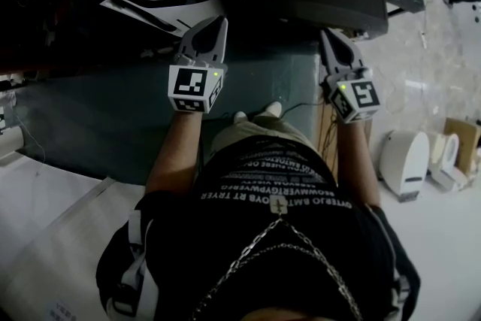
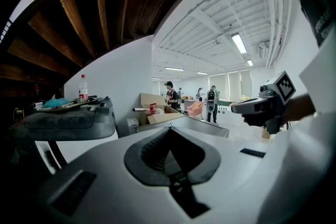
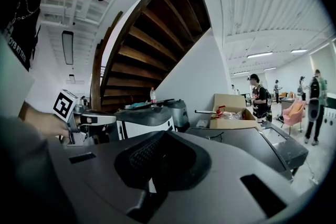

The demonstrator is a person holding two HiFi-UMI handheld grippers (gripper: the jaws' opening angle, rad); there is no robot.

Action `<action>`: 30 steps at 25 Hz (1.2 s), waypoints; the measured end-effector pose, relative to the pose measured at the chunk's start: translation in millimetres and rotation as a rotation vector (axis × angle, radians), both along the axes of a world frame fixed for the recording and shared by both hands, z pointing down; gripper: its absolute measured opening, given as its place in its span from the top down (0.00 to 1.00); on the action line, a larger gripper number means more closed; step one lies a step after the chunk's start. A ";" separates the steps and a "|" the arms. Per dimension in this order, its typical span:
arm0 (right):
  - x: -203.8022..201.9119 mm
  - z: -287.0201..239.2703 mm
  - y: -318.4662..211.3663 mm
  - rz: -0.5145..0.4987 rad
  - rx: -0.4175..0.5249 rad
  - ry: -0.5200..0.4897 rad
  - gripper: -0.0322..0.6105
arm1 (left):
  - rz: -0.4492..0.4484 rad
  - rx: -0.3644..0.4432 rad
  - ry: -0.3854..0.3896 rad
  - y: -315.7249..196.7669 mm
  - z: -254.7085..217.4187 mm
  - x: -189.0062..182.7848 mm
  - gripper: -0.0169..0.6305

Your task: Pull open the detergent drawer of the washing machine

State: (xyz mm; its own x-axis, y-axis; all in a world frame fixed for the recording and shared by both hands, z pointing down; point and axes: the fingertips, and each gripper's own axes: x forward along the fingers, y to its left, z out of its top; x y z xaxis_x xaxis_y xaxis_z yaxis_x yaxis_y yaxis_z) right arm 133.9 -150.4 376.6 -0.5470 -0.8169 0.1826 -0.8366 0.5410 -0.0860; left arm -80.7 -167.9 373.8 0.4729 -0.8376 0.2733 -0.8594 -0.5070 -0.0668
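Unreadable white shirt lettering (image 1: 274, 195); left claw (image 1: 218, 25), right claw (image 1: 329, 37) closed, empty.

A: Head view?
B: Overhead, facing steeply down, close.
A: Gripper views?
B: Side by side, low, near level, along own jaws; both share staircase (image 2: 100, 18), cardboard box (image 2: 157, 110), distant people (image 2: 171, 94).

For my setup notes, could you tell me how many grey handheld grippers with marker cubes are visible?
2: the left gripper at the head view's centre-left, the right gripper at its centre-right, both shut and empty.
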 end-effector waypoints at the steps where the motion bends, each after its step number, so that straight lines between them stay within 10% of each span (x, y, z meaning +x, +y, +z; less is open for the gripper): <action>1: 3.6 -0.3 -3.4 -0.004 -0.002 -0.003 0.97 | -0.007 -0.003 -0.001 -1.1 0.0 2.4 0.97; 30: 19.2 132.4 -67.8 0.014 -0.254 0.099 0.97 | -0.032 -0.240 -0.024 -62.0 127.6 -5.8 0.97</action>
State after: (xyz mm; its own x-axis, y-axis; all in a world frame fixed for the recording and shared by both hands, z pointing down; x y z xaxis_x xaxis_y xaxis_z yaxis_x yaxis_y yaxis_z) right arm 153.1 -218.2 509.0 -0.5054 -0.7452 0.4350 -0.8549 0.5009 -0.1351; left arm -86.5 -229.9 501.5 0.4384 -0.7617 0.4771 -0.8747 -0.4837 0.0315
